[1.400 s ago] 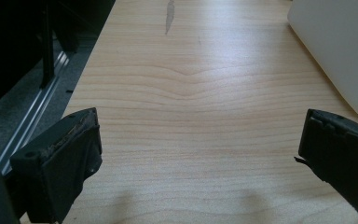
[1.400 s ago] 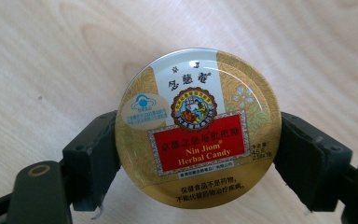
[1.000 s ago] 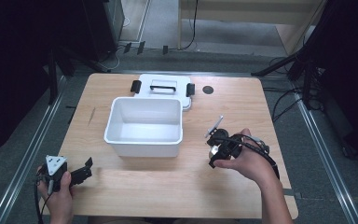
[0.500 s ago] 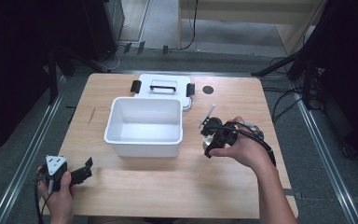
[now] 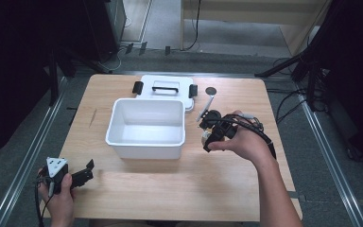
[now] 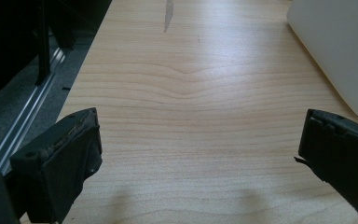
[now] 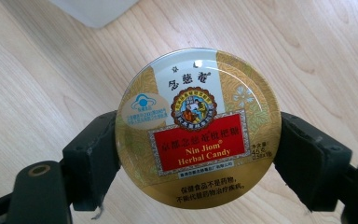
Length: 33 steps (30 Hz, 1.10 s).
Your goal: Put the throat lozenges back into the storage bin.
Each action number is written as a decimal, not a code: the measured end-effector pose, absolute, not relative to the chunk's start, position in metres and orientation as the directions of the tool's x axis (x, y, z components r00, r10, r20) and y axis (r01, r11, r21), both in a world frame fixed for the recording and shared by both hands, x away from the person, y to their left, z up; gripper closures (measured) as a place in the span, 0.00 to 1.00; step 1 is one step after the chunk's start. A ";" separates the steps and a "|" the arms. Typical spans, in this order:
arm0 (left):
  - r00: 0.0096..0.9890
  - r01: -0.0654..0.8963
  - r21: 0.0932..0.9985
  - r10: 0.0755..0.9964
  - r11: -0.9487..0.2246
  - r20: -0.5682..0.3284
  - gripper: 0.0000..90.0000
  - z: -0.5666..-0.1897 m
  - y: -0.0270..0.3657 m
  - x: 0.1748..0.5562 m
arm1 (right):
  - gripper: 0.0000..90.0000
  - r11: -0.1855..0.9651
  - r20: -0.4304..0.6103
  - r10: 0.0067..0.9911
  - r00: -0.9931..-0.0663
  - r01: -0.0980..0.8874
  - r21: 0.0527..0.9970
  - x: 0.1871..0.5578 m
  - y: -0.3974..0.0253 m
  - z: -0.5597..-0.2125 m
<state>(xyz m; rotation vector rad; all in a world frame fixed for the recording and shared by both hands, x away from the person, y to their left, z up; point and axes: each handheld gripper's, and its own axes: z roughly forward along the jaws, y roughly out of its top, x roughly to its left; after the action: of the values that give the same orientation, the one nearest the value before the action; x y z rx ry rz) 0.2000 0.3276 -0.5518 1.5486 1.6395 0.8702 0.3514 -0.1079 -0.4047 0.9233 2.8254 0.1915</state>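
A round gold tin [image 7: 198, 126] labelled Nin Jiom Herbal Candy has my right gripper [image 7: 198, 156] shut on its rim, one jaw at each side, above bare wood. In the high view, the right gripper [image 5: 211, 131] hangs just right of the open white bin [image 5: 119, 124] at the table's middle. The bin looks bare inside. My left gripper [image 5: 86, 173] rests at the front left corner of the table. Its jaws stand wide apart in the left gripper view [image 6: 198, 144], with nothing between them.
The bin's white lid [image 5: 165, 90], with a black handle and clips, lies flat behind the bin. A small dark disc [image 5: 211, 91] sits on the table right of the lid. One bin wall [image 6: 340, 46] shows at the upper right in the left gripper view.
My right gripper has carried the tin a little farther back and to the left, closer to the bin's right wall. The left gripper has stayed put.
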 end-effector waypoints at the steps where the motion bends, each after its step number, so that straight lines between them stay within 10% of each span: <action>1: -0.032 0.522 0.851 0.998 0.055 -0.045 0.00 -0.552 0.328 0.200 | 0.23 0.802 -0.113 0.593 -0.797 0.573 0.172 0.353 -0.107 -0.403; 33: -0.028 0.521 0.852 0.998 0.059 -0.052 0.00 -0.552 0.328 0.201 | 0.23 0.833 -0.125 0.544 -0.830 0.515 0.203 0.372 -0.054 -0.359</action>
<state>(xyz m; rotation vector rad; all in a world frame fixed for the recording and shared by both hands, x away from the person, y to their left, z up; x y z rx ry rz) 0.2006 0.3280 -0.5518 1.5456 1.6374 0.8633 0.3719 -0.0539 -0.3587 0.8268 2.8358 0.2392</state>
